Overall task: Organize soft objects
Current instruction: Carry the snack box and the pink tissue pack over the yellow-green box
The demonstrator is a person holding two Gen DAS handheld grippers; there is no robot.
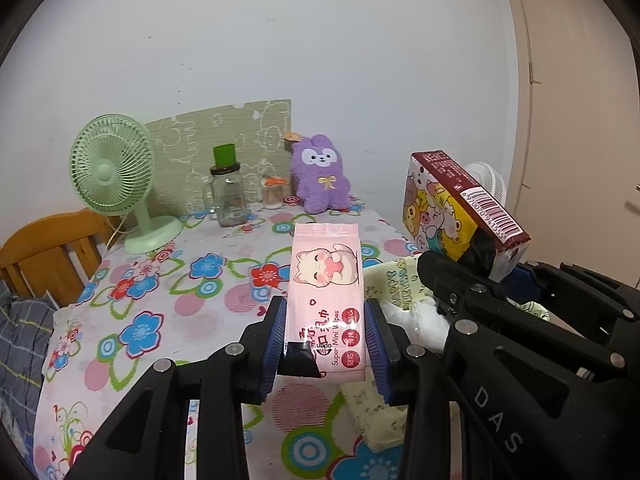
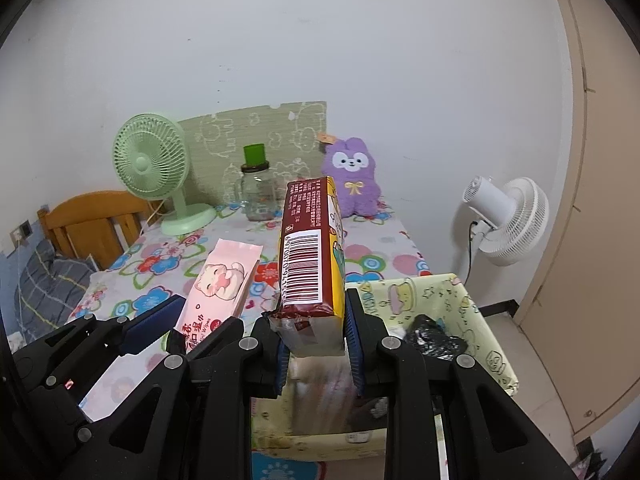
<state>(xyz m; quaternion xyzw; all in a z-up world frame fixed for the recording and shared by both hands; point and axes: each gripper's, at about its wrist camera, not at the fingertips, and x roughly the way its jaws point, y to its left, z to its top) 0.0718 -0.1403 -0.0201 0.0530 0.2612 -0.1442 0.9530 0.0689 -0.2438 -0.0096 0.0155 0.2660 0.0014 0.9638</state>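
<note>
Left gripper [image 1: 325, 334]: pinching pink wet-wipes pack [image 1: 326, 280]. Right gripper [image 2: 316, 354]: pinching tissue pack [image 2: 312, 248] by its end. Risk: soft packs slipping, missing yellow storage box [image 2: 472, 300], lower right.

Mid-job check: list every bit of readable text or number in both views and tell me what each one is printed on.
"Super Mini Wipes": pink wipes pack held in the left tongs.
"Uedo": same pack, small logo; its Chinese characters are unclear to me.
"DAS": body of the right tongs.
Barcode digits, roughly "6970070941555", partly cut off: dark red end of the tissue pack in the right tongs.
Small white print above that barcode: too small to read.
</note>
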